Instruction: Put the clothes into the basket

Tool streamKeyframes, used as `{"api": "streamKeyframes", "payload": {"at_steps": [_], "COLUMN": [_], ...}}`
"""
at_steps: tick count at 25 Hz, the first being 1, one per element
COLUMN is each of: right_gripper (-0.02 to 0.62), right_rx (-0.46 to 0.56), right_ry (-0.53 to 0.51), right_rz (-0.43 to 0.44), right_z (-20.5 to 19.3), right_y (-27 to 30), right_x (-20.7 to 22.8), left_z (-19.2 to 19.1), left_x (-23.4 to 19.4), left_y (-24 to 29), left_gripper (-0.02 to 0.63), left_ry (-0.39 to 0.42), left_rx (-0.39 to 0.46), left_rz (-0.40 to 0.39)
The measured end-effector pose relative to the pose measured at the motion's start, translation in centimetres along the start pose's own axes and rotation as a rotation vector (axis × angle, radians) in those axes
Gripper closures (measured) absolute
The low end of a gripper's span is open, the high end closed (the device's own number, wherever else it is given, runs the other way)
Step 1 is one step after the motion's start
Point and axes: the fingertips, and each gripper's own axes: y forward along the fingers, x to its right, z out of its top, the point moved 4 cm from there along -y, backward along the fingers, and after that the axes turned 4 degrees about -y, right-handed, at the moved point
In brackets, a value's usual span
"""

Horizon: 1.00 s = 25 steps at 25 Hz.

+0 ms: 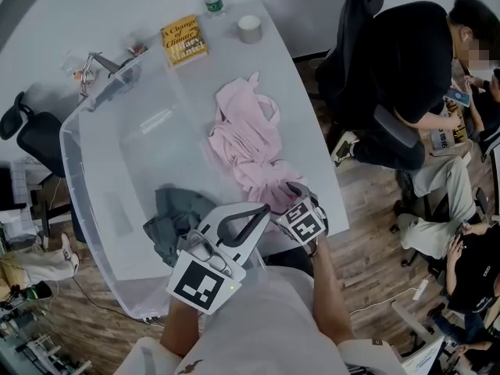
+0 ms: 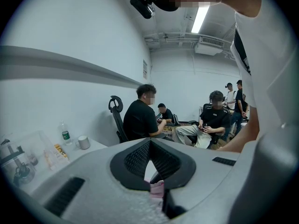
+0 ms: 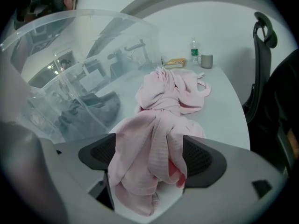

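Closest to the head camera is the person's white shirt (image 1: 258, 326). Just beyond it, the left hand-held gripper (image 1: 264, 212) reaches over the near edge of the bench (image 1: 301, 108). Its own view shows the left hand-held gripper (image 2: 149, 143) with its 2 pads meeting at the tips, clamped on nothing. A sliver of pink shows low in the gap behind the tips, and I cannot tell whether it touches them.

Just beside it, the right hand-held gripper (image 1: 291, 196) points steeply down onto the near end of the pink clothes (image 1: 246, 143). In its own view the right hand-held gripper (image 3: 152, 157) has its jaws wide apart. A fold of the pink clothes (image 3: 173, 90) hangs between the pads, which do not squeeze it. The rest of the heap trails away along the bench (image 3: 224, 106) towards the far end, near the right edge.

The clear basket (image 1: 70, 170) fills the left side of the bench, beside the clothes. A grey garment (image 1: 176, 217) lies in its near right corner and shows through the basket (image 3: 93, 41) wall as a dark heap (image 3: 91, 108).

At the far end stand a book (image 1: 183, 40), a mug (image 1: 250, 28) and a bottle (image 1: 213, 2). Past the right edge, a person in black (image 1: 406, 76) sits in a chair.
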Motion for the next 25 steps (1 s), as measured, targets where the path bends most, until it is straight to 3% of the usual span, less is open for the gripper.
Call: {"api": "streamKeyframes", "payload": {"at_steps": [17,25], "right_gripper": [0.17,0.396], "right_rx": [-0.003,-0.01], "right_ry": [-0.012,-0.028], "right_rz": [-0.057,-0.06], "right_z": [-1.4,-1.4], "right_y": [3.3,3.1], "right_x": [0.7,1.1], "left_z": [-0.1,-0.1], "left_x": [-0.2,-0.1], "left_y": [-0.3,-0.5], "left_gripper": [0.6,0.6], "left_ry": [-0.004,-0.004], "left_rx": [-0.005,-0.002], "left_rz": [0.004,0.009]}}
